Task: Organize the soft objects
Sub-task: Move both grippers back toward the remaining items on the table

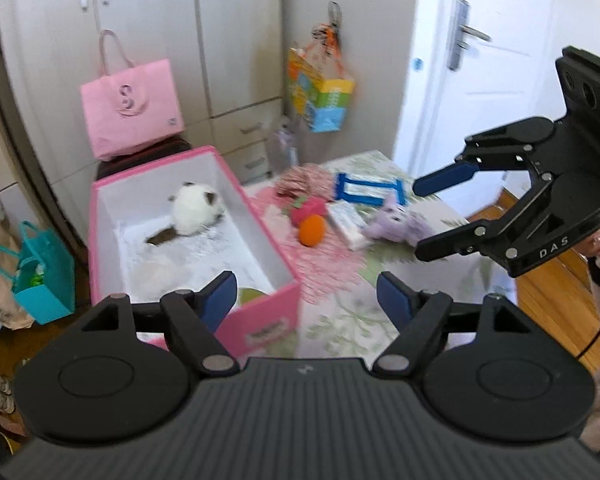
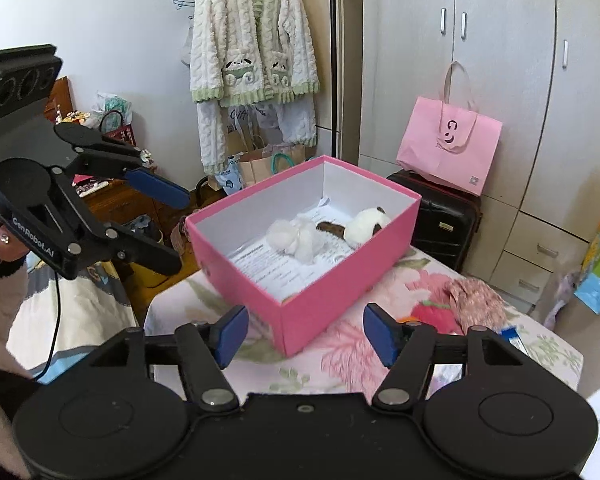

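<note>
An open pink box (image 1: pixel 268 320) (image 2: pixel 240 268) stands on the floral-covered table (image 1: pixel 348 320). Inside lie a white-and-brown plush (image 1: pixel 196 210) (image 2: pixel 366 222) and a white fluffy piece (image 2: pixel 296 238). To the right of the box on the table are a red strawberry plush (image 1: pixel 308 208) (image 2: pixel 432 312), an orange ball (image 1: pixel 312 230), a purple plush (image 1: pixel 400 222) and a pink patterned cloth (image 1: pixel 304 182) (image 2: pixel 476 300). My left gripper (image 1: pixel 308 300) (image 2: pixel 180 232) hangs open and empty near the box's front corner. My right gripper (image 2: pixel 306 334) (image 1: pixel 418 218) is open and empty too, beside the purple plush.
A white packet (image 1: pixel 346 220) and a blue frame (image 1: pixel 368 190) lie among the toys. Behind the box a pink bag (image 2: pixel 448 144) sits on a black suitcase (image 2: pixel 444 216). A teal bag (image 1: pixel 44 272) stands on the floor at left. Wardrobes and a white door (image 1: pixel 480 60) close the back.
</note>
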